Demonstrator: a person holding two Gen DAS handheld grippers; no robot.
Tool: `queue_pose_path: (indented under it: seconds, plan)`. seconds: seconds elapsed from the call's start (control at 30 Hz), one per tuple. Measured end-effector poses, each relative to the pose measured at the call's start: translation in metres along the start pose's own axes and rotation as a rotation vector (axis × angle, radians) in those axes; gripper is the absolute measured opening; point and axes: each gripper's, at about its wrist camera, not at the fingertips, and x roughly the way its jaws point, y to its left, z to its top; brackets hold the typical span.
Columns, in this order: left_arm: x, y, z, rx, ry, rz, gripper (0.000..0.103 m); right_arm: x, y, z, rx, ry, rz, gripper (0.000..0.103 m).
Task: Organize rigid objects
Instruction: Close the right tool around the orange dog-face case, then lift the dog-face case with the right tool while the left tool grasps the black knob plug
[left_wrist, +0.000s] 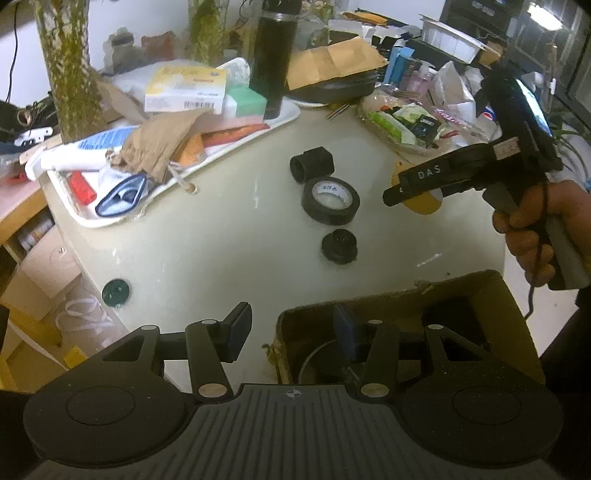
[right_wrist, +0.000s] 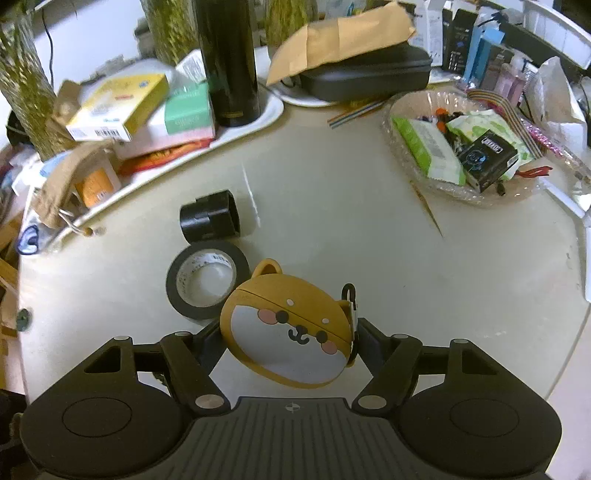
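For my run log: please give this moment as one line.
right gripper: jaws shut on yellow dog-face case | left gripper: astride cardboard box wall

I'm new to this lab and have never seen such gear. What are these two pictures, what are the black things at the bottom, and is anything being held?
A person holds a pair of hand-held tongs in each hand, each with a camera looking along its fingers. One picture comes from the left tongs, the other from the right tongs.

The right tongs grip a yellow dog-face case; the left view shows those right tongs from the side, with the person's hand on the handle. The left tongs hold the wall of a cardboard box between their pads.

On the pale table lie a roll of black tape, a black tube piece and a small black cap. Cluttered trays stand behind.
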Motion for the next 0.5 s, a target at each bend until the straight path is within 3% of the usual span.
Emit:
queue_pose_path:
  seconds: [0.5]
  plan:
    - [0.017,-0.012,0.024,0.085,0.009,0.003,0.048,-0.044,-0.007,-0.026,0.018,-0.13,0.049,0.075]
